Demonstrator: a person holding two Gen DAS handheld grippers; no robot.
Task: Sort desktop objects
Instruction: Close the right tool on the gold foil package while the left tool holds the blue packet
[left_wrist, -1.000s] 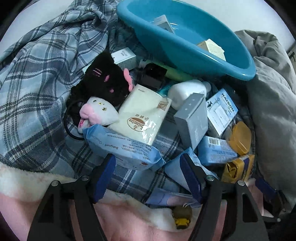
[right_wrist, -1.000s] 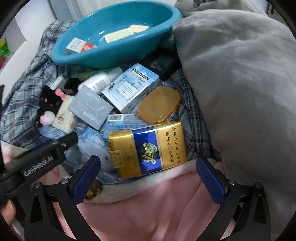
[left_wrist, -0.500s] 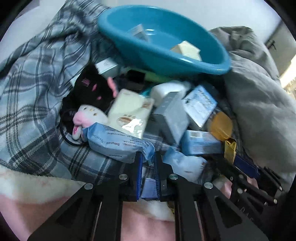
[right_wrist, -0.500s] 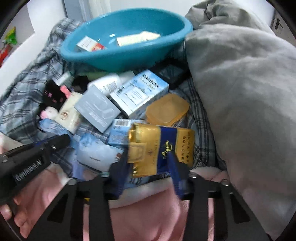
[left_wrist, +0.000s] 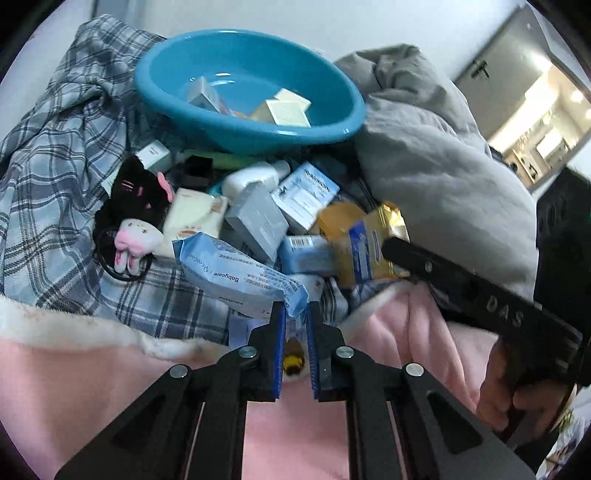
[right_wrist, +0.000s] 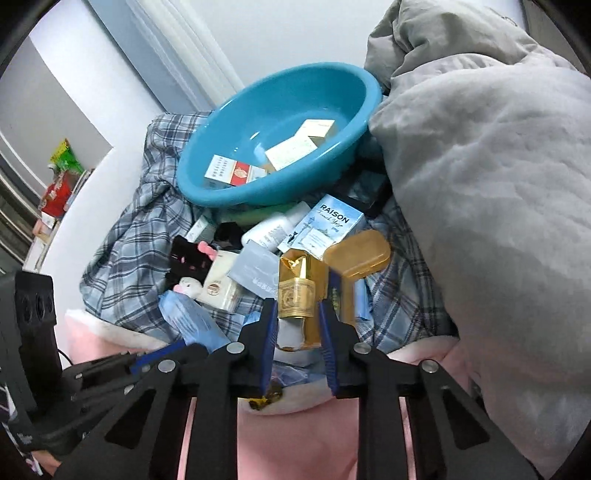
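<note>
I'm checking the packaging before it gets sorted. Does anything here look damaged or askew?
Yes. The gold cigarette pack, clamped in the right gripper, stands on end with its top flap torn open and foil poking up. The left gripper pinches only the crimped corner of the blue Babycare wipes pack, so it hangs tilted.

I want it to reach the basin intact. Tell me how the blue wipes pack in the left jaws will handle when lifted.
The blue wipes pack is probably floppy: a soft film pouch pinched only by its crimped end in the left gripper, so it may sag and swing. The glossy film could slip. It looks unbreakable.
</note>
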